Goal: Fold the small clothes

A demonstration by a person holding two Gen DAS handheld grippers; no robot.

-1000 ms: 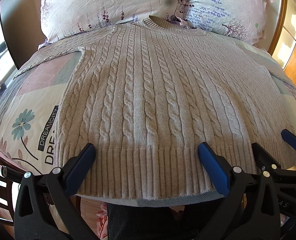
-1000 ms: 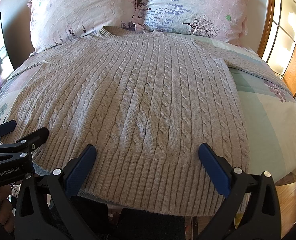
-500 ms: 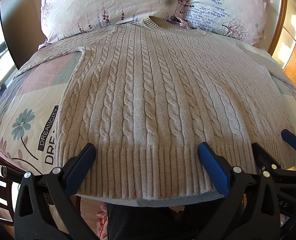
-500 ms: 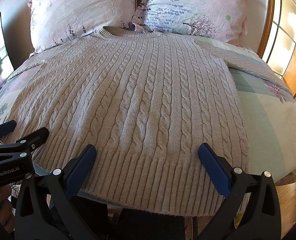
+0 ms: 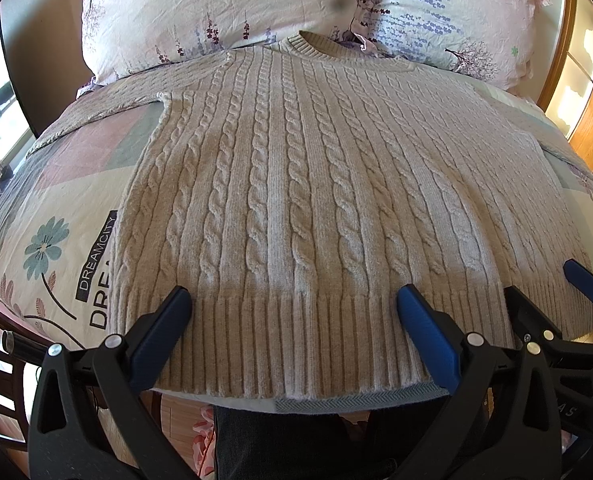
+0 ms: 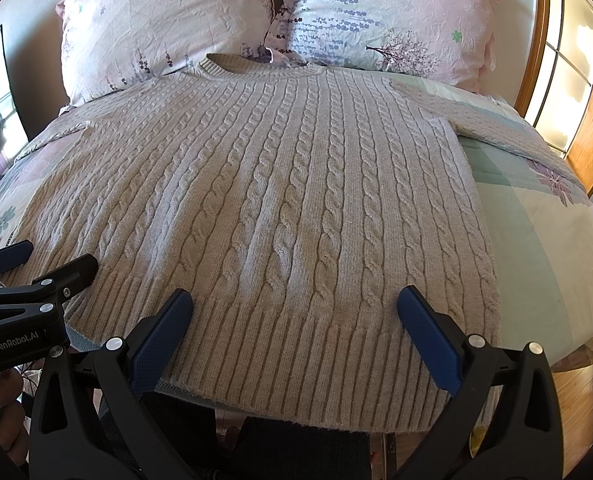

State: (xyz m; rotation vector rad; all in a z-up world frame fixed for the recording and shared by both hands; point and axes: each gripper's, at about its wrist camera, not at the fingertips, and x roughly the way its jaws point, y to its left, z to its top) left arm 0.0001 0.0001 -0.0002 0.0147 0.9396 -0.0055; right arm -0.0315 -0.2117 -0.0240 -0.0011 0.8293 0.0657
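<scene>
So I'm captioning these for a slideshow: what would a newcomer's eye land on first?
The beige cable-knit sweater first: it lies flat across the bed, collar toward the two floral pillows at the headboard. Next, the left tongs and right tongs, both open, blue pads over the ribbed hem at the near edge.

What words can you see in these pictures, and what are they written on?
"DREAMCITY", white on a black strip on the bedsheet.
"DRE...", bigger black letters on the same sheet; the rest is hidden under the sweater.
"GenRobot.AI" on the left claw.
"A5"-like marks on the right claw, too unclear to read.
</scene>
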